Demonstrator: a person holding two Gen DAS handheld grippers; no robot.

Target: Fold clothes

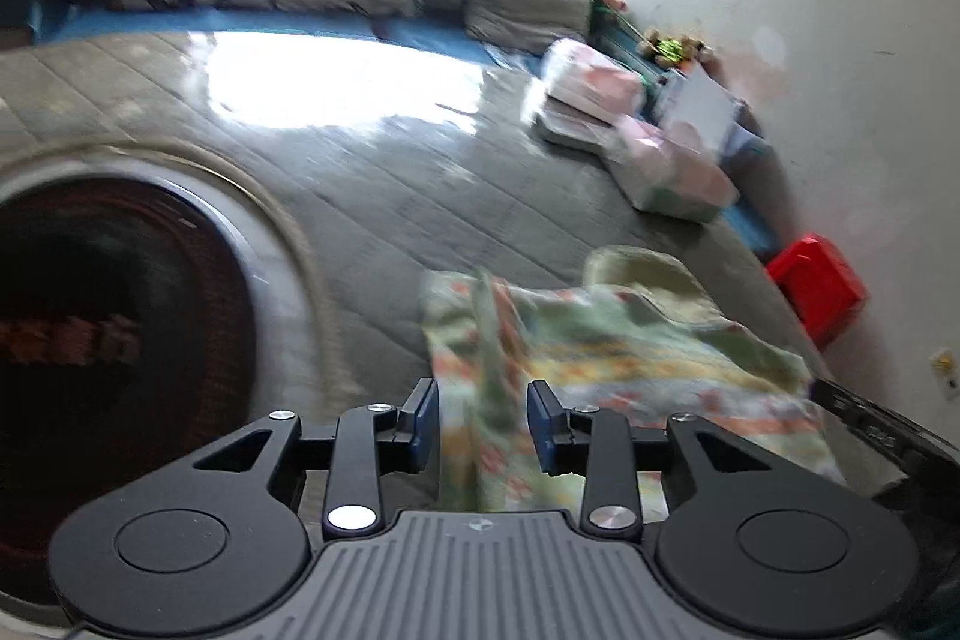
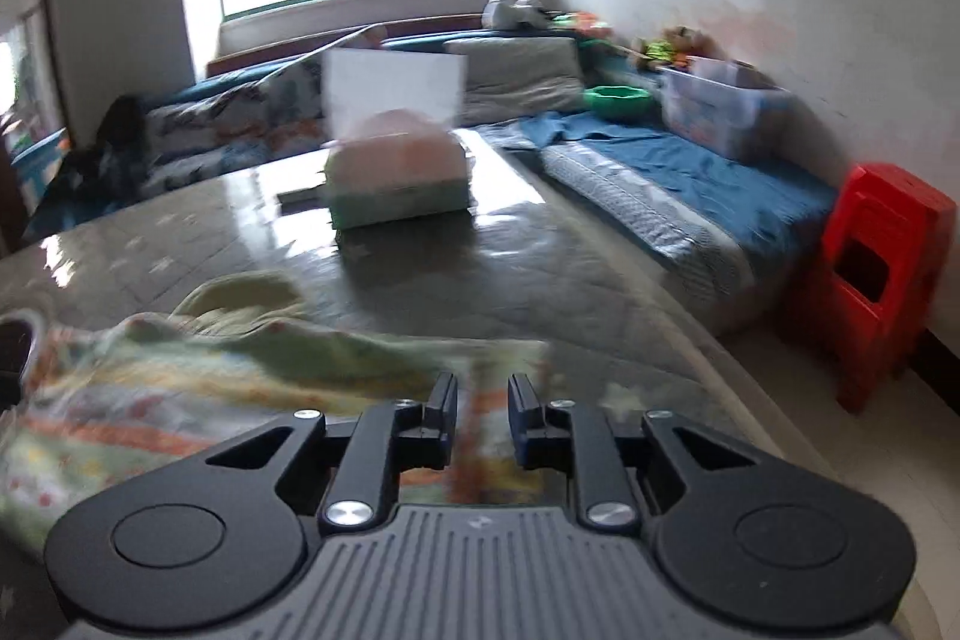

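Grey quilted surface (image 1: 372,172) fills the room's middle, with folded piles (image 1: 636,130) far back. On it lies a flowered garment (image 1: 612,340), rumpled, its long axis running across between both tools. Left gripper (image 1: 483,427) stands half open over the garment's left edge, holding nothing I can see. Right gripper (image 2: 482,418) is also parted, above the right edge. Both are equally near.
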